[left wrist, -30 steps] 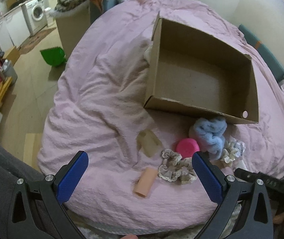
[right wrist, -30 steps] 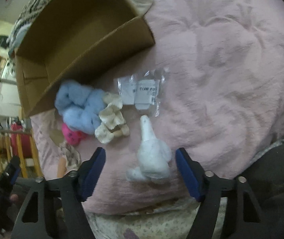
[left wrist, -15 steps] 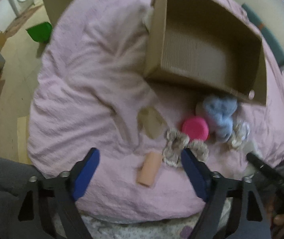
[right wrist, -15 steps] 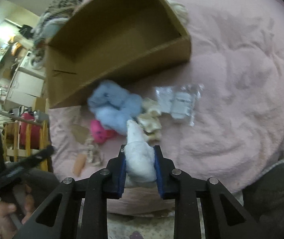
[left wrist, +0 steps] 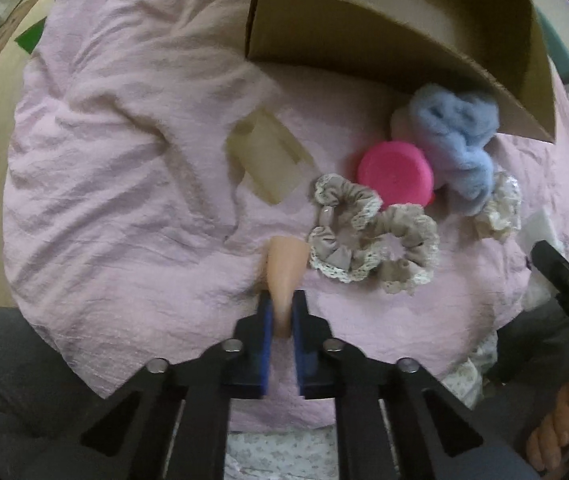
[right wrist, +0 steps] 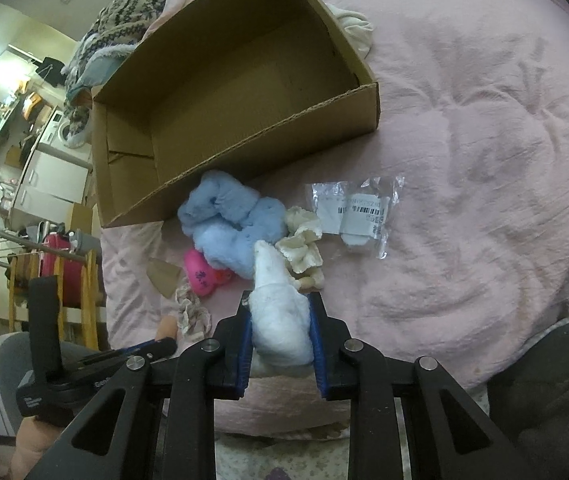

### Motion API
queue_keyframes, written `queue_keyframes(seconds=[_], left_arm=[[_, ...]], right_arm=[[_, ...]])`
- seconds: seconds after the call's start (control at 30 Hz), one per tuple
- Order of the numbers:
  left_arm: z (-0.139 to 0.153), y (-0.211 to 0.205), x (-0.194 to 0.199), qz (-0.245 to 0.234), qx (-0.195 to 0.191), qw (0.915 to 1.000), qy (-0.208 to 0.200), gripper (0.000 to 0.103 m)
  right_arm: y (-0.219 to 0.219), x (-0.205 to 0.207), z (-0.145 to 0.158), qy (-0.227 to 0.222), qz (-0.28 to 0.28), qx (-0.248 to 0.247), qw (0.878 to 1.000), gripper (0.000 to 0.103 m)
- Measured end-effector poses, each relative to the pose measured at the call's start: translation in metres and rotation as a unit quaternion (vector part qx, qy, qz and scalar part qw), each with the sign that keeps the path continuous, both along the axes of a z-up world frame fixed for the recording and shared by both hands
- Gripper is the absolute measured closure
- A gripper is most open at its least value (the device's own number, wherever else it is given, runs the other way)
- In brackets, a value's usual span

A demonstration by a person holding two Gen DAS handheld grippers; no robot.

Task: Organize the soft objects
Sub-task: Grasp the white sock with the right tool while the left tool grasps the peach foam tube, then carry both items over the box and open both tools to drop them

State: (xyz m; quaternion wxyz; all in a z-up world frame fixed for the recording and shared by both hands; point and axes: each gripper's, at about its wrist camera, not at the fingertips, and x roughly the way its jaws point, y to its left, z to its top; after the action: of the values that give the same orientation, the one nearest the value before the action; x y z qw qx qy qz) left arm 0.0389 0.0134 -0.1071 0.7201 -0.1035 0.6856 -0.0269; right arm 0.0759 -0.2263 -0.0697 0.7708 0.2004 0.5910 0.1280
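Fingers (left wrist: 265,316) of the left gripper (left wrist: 282,312) pinched tight on a peach soft tube (left wrist: 285,270), low over the pink bed cover (left wrist: 124,160), well in front of the cardboard box (right wrist: 224,92). Fingers (right wrist: 316,320) of the right gripper (right wrist: 280,320) squeezed around a white fluffy toy (right wrist: 278,312), also in front of the box. Just beside the box's near wall: a blue fluffy scrunchie (left wrist: 456,136), a pink round thing (left wrist: 394,172), two grey lace scrunchies (left wrist: 364,236), a cream scrunchie (right wrist: 300,248). To the box's right, a clear packet (right wrist: 360,212).
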Motion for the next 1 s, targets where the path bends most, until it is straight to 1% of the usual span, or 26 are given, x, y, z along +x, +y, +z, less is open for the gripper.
queue_keyframes(seconds=[0.07, 0.23, 0.33, 0.4, 0.5, 0.6, 0.67, 0.77, 0.83, 0.9, 1.0], left_arm=[[0.011, 0.001, 0.001, -0.004, -0.001, 0.9999, -0.015, 0.098], [0.053, 0.010, -0.013, 0.013, -0.007, 0.9961, -0.087, 0.098], [0.082, 0.020, -0.018, 0.029, -0.020, 0.9896, -0.139, 0.098], [0.097, 0.019, -0.018, 0.032, -0.011, 0.9855, -0.167, 0.098], [0.119, 0.027, -0.008, 0.043, 0.008, 0.9794, -0.197, 0.098], [0.130, 0.026, 0.009, 0.045, 0.010, 0.9762, -0.212, 0.098], [0.136, 0.027, 0.022, 0.045, 0.015, 0.9743, -0.220, 0.098], [0.137, 0.020, 0.038, 0.041, 0.017, 0.9731, -0.226, 0.098], [0.139, 0.018, 0.051, 0.033, 0.026, 0.9712, -0.235, 0.098], [0.139, 0.017, 0.068, 0.029, 0.025, 0.9697, -0.241, 0.098], [0.135, 0.010, 0.086, 0.023, 0.028, 0.9694, -0.243, 0.098]], right_arm=[[-0.001, -0.001, 0.000, -0.002, 0.000, 0.002, 1.000, 0.076], [-0.008, -0.004, 0.008, -0.014, -0.005, 0.014, 1.000, 0.076], [-0.013, -0.005, 0.021, -0.034, -0.005, 0.021, 0.999, 0.076], [-0.015, -0.003, 0.030, -0.048, -0.005, 0.026, 0.998, 0.076], [-0.015, 0.003, 0.045, -0.069, -0.004, 0.027, 0.997, 0.076], [-0.013, 0.014, 0.058, -0.091, -0.005, 0.003, 0.996, 0.076], [-0.012, 0.025, 0.065, -0.100, -0.002, 0.004, 0.995, 0.076], [-0.010, 0.044, 0.073, -0.116, 0.004, -0.010, 0.993, 0.076], [-0.009, 0.055, 0.076, -0.125, 0.006, -0.014, 0.992, 0.076], [-0.008, 0.066, 0.078, -0.133, 0.008, -0.020, 0.991, 0.076], [-0.006, 0.087, 0.074, -0.132, 0.013, -0.033, 0.991, 0.076]])
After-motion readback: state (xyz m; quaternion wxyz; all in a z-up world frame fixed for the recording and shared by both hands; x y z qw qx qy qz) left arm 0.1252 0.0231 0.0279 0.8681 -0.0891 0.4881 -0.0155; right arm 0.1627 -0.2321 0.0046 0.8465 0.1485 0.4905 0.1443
